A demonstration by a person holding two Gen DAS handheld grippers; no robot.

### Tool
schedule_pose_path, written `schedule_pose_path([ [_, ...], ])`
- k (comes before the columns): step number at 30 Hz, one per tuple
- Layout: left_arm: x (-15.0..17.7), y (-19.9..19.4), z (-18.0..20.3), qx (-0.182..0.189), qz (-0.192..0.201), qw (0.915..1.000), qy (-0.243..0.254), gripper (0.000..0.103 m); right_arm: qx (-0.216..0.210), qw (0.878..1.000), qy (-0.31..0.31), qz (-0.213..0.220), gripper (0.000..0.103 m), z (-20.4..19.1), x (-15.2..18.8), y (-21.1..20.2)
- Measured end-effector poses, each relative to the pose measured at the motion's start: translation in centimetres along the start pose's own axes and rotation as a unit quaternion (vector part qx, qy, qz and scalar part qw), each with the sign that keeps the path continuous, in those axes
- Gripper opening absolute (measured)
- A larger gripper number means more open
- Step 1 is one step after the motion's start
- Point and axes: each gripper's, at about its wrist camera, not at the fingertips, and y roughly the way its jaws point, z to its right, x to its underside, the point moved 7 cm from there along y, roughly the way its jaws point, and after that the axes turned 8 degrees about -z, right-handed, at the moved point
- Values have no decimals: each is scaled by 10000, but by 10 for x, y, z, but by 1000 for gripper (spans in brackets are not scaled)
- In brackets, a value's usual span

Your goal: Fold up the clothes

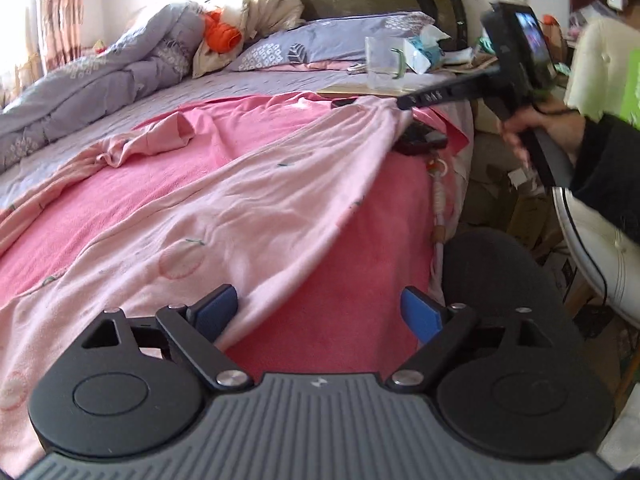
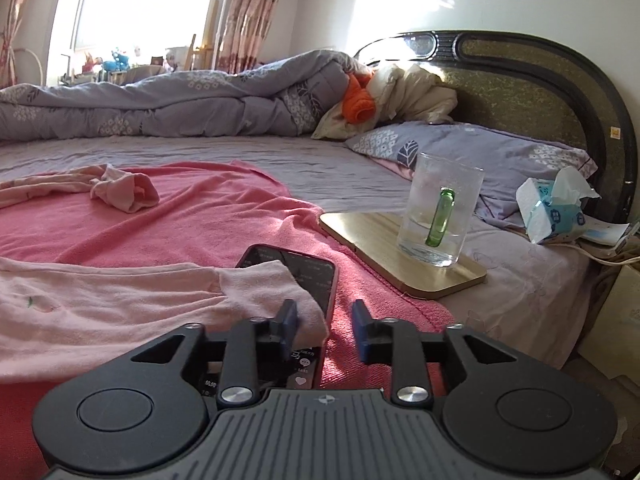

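Observation:
A pale pink garment (image 1: 248, 208) with small fruit prints lies stretched across a darker pink towel (image 1: 344, 280) on the bed. My left gripper (image 1: 320, 314) is open low over the towel, its left pad (image 1: 218, 312) touching the garment's near edge. The right gripper (image 1: 403, 102), held by a hand, reaches the garment's far end. In the right wrist view that gripper (image 2: 325, 328) is open, and the garment's corner (image 2: 280, 292) lies over a phone (image 2: 316, 276), reaching partly into the gap beside the left finger. A sleeve (image 2: 120, 190) lies bunched further off.
A glass mug (image 2: 440, 216) stands on a wooden board (image 2: 404, 256) beside the towel. A tissue pack (image 2: 556, 208), pillow (image 2: 480, 148) and rolled quilt (image 2: 160, 104) lie by the headboard. A dark object with a beaded strap (image 1: 420, 142) hangs at the bed's edge; a person's sleeve (image 1: 608, 168) is at right.

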Motion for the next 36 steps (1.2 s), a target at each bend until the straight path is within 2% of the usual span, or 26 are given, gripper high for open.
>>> schedule_pose_path([
  [3,0,-9,1,-6,57,10000,-53,90,68,9998,189,20,48,8,-5,-13],
  [5,-2,-25,-11,32,248,9992,-316,90,-303,9990,294,164,49,1,-12,-31],
  [7,-4,-47,-27,-61,527,9968,-602,90,-984,9943,249,331,49,-23,-19,-50],
  [9,-1,-66,-44,-324,707,9938,-791,90,-1747,9835,-31,460,52,-59,-25,-68],
  [11,9,-78,-61,-679,695,9908,-947,90,-2434,9676,-480,470,57,-105,-20,-82],
  [13,22,-86,-77,-994,586,9868,-1136,90,-3005,9483,-971,316,60,-154,-7,-91],
  [14,31,-87,-85,-1121,472,9846,-1257,90,-3115,9420,-1234,200,60,-173,1,-91],
  [16,50,-88,-98,-1343,232,9795,-1484,90,-3011,9365,-1796,-64,60,-202,21,-85],
  [18,75,-86,-109,-1520,-91,9735,-1707,90,-2588,9427,-2102,-81,60,-198,36,-76],
  [19,85,-89,-111,-1515,-68,9724,-1775,92,-2370,9458,-2221,-66,66,-194,42,-71],
  [20,95,-94,-111,-1489,-2,9717,-1834,92,-2145,9506,-2241,-24,73,-183,44,-67],
  [22,104,-104,-110,-1585,24,9709,-1795,92,-1603,9653,-2062,-68,81,-155,40,-55],
  [24,109,-109,-109,-1656,-6,9701,-1775,92,-1252,9749,-1833,-186,81,-134,33,-47],
  [28,114,-117,-106,-1708,3,9689,-1791,92,-1036,9795,-1724,41,79,-129,23,-61],
  [29,113,-118,-106,-1710,12,9684,-1818,92,-1098,9783,-1750,126,79,-133,20,-66],
  [31,110,-118,-106,-1658,51,9677,-1896,92,-1564,9699,-1845,279,79,-156,11,-78],
  [33,100,-115,-100,-1426,192,9715,-1883,92,-2007,9599,-1925,357,79,-182,4,-86],
  [35,84,-108,-87,-1125,384,9790,-1655,92,-2432,9502,-1924,315,67,-214,-3,-88],
  [36,76,-103,-79,-986,465,9827,-1499,92,-2672,9445,-1899,236,64,-229,-5,-87],
])
